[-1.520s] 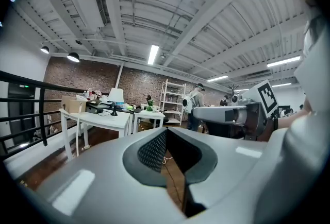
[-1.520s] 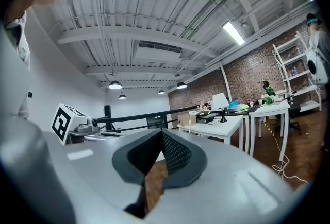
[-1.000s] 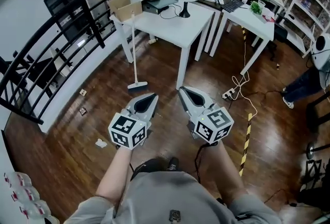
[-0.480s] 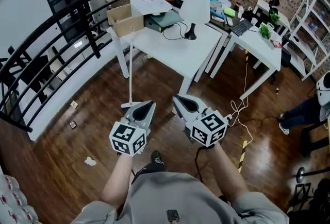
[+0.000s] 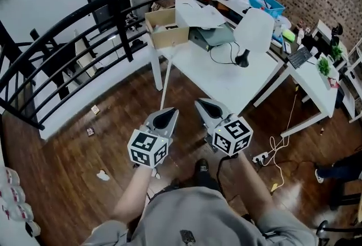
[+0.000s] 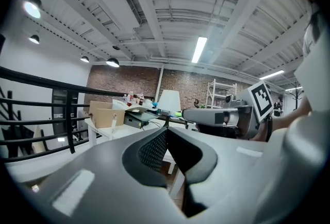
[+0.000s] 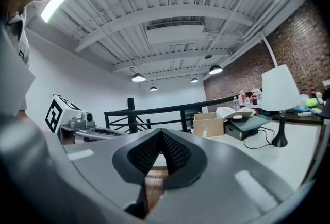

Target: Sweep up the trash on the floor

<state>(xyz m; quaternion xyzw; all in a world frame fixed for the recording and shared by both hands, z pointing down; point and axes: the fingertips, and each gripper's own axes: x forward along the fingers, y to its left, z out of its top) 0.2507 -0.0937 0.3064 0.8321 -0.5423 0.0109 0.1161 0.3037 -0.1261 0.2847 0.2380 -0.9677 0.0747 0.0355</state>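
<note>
In the head view both grippers are held out side by side above the dark wood floor. My left gripper (image 5: 169, 112) is shut with nothing in it, and so is my right gripper (image 5: 202, 104). A broom's pale handle (image 5: 166, 82) leans against the white table (image 5: 226, 78) just beyond the left gripper, which hides its head. Trash lies to the left: a crumpled white scrap (image 5: 102, 175) and two small bits (image 5: 90, 132) (image 5: 95, 109) near the wall. In the left gripper view the jaws (image 6: 166, 129) meet at the tip. The right gripper (image 7: 162, 133) is likewise shut and empty.
A lamp (image 5: 251, 33) and a cardboard box (image 5: 168, 33) stand on the table. A black railing (image 5: 85, 18) curves along the left. A power strip with cables (image 5: 261, 156) lies on the floor at the right, below a second desk (image 5: 317, 81). My shoe (image 5: 202, 168) shows under the grippers.
The person has walked toward the white table, carrying both shut grippers along. The broom is now right in front of the left gripper, and its head has gone out of sight.
</note>
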